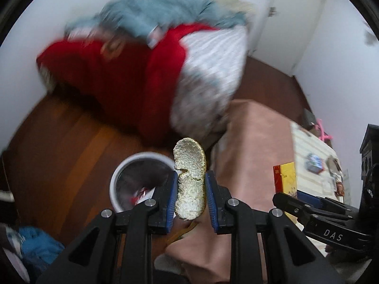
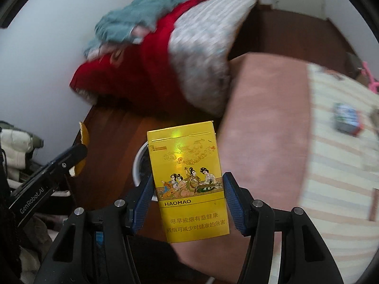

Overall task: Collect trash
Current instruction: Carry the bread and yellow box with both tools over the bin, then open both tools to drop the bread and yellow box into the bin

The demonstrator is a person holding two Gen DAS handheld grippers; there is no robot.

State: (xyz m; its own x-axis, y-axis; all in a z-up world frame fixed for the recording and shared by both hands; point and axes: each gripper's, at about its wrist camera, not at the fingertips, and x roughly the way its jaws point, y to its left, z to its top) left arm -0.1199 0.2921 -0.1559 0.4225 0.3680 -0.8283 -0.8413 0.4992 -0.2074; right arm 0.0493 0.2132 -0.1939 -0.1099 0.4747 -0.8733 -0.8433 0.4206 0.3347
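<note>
Carrying two trash items toward white bin [image 1: 139, 179]. Left gripper [image 1: 191, 189] clamped on fruit peel [image 1: 189, 179]; bin ahead-left, below. Right gripper [image 2: 187, 197] clamped on yellow cigarette pack [image 2: 189, 179]; bin behind pack. Neither dropped yet. Small packet [image 2: 347, 120] on bed [image 2: 331, 165], far right, remains.

Left tool [image 1: 191, 196] clamped; right tool [image 2: 187, 198] clamped.

A heap of bedding lies against the white wall [image 1: 28, 23]: a fluffy grey-blue blanket [image 1: 161, 11] on top, a red quilt [image 1: 123, 71] under it, and a white striped pillow [image 1: 213, 66] on the right. Below is the brown wooden floor [image 1: 59, 142]. A pink bedsheet [image 2: 265, 108] meets a cream striped cover [image 2: 336, 165]. A white door [image 1: 296, 19] stands behind.
</note>
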